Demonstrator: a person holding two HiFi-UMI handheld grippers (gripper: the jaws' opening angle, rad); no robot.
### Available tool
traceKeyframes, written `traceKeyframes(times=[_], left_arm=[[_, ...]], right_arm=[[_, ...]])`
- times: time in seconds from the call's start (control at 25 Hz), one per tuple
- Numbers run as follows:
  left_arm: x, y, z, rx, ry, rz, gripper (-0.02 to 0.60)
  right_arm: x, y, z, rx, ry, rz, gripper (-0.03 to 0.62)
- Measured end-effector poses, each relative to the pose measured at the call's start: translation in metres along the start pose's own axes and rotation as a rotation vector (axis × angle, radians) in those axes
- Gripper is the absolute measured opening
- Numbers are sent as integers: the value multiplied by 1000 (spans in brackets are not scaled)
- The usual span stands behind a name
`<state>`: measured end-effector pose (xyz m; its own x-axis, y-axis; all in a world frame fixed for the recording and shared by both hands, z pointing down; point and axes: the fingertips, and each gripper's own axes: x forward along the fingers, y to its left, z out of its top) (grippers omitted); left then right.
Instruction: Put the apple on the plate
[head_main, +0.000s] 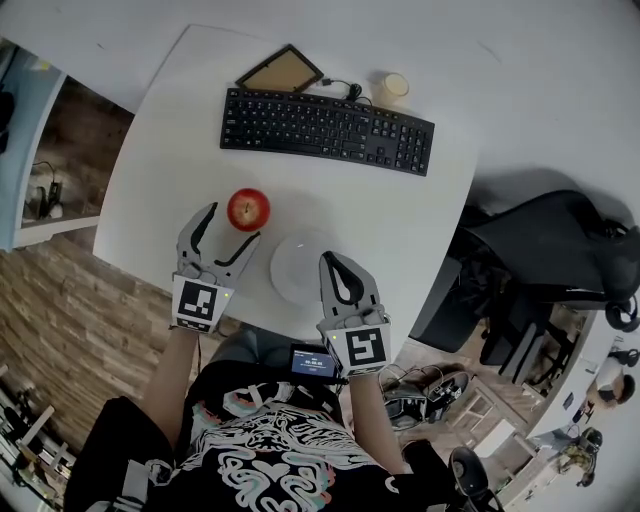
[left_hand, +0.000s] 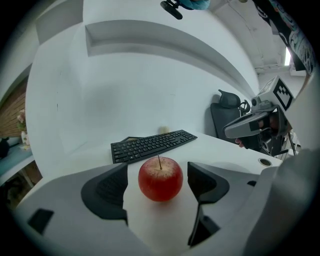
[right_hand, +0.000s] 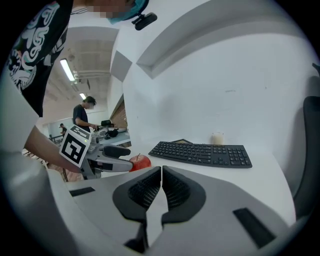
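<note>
A red apple (head_main: 248, 209) stands on the white table, left of a white plate (head_main: 300, 265) near the front edge. My left gripper (head_main: 232, 225) is open just in front of the apple, one finger on each side. In the left gripper view the apple (left_hand: 160, 178) sits between the spread jaws of my left gripper (left_hand: 157, 172), with a gap on both sides. My right gripper (head_main: 328, 260) is shut with nothing in it and hovers over the plate's right part. In the right gripper view the pads of my right gripper (right_hand: 161, 175) meet, and the apple (right_hand: 141, 161) shows to the left.
A black keyboard (head_main: 326, 130) lies across the back of the table, with a brown framed board (head_main: 279, 70) and a small pale cup (head_main: 390, 87) behind it. A black chair (head_main: 540, 260) stands off the table's right edge. A person works in the far background.
</note>
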<state>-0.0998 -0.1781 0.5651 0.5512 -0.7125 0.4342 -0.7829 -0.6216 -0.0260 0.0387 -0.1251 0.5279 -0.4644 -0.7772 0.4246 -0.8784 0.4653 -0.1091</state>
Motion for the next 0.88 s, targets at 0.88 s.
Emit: traceKeyframes(times=[0.88], left_arm=[[38, 2, -12, -31, 62, -21, 379]], right_arm=[[2, -23, -15, 47, 32, -16, 30]])
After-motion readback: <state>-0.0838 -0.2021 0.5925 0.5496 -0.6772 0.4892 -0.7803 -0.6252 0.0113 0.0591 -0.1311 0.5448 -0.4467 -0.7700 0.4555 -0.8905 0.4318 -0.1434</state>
